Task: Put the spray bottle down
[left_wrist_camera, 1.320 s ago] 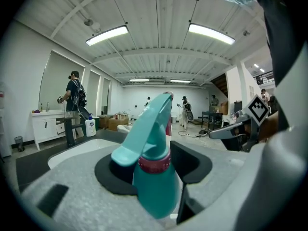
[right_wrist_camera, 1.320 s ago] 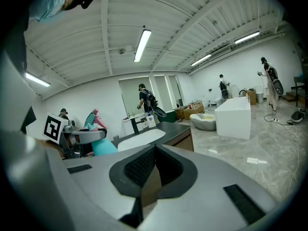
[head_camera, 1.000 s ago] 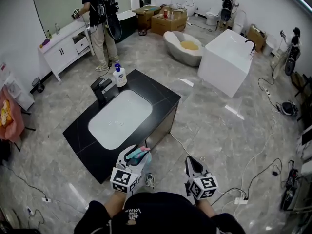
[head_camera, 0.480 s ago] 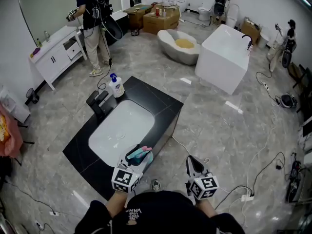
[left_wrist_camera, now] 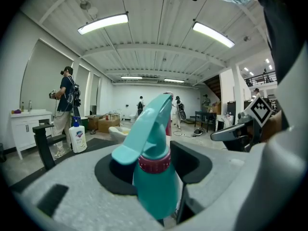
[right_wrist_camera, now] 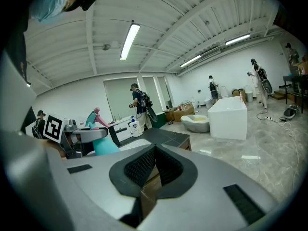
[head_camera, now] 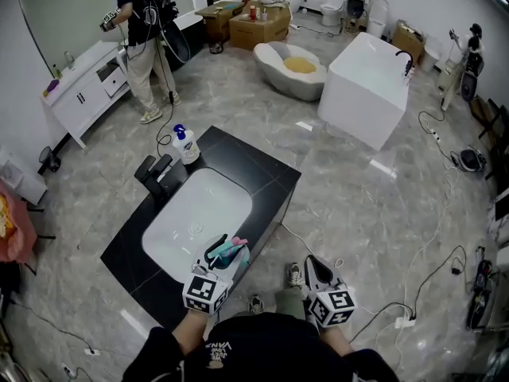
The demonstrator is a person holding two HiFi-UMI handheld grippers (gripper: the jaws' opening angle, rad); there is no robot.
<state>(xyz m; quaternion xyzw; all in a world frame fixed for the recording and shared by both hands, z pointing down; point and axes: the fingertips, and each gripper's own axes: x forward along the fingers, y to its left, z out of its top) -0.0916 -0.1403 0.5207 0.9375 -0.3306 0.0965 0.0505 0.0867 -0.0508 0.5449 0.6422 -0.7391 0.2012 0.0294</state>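
So the left claw (head_camera: 226, 255) is clamped on the spray bottle (left_wrist_camera: 155, 174), gripping the teal body just under the dark pink collar. The bottle sits roughly upright between the jaws with the trigger head leaning away from the camera. From the head view the bottle is right at the near end of the white sink basin (head_camera: 199, 213), above the near edge of the black surface (head_camera: 266, 173) that the basin is sunk into. It's carried in the claw rather than set down, and I can't tell if its bottom touches anything. The right claw (head_camera: 316, 267) is off to the right of the basin's near end, past the edge of the surface and over the grey marble floor (head_camera: 358, 205). Its jaws are pressed together at the tips with nothing in them. At the basin's far left end there's a black faucet (head_camera: 155, 173), and just beyond that a white pump bottle of soap (head_camera: 184, 143) with a blue top stands on the corner of the surface. Further out past the basin, a person (head_camera: 139, 22) with a backpack stands at a white vanity cabinet (head_camera: 83, 94) by the left wall. A boxy white bathtub (head_camera: 366, 86) and an oval tub (head_camera: 294, 70) with something yellow in it are well beyond the basin's far right side. Some cardboard boxes (head_camera: 254, 22) are behind those, and cables (head_camera: 433, 273) lie on the floor well off to the basin's right.
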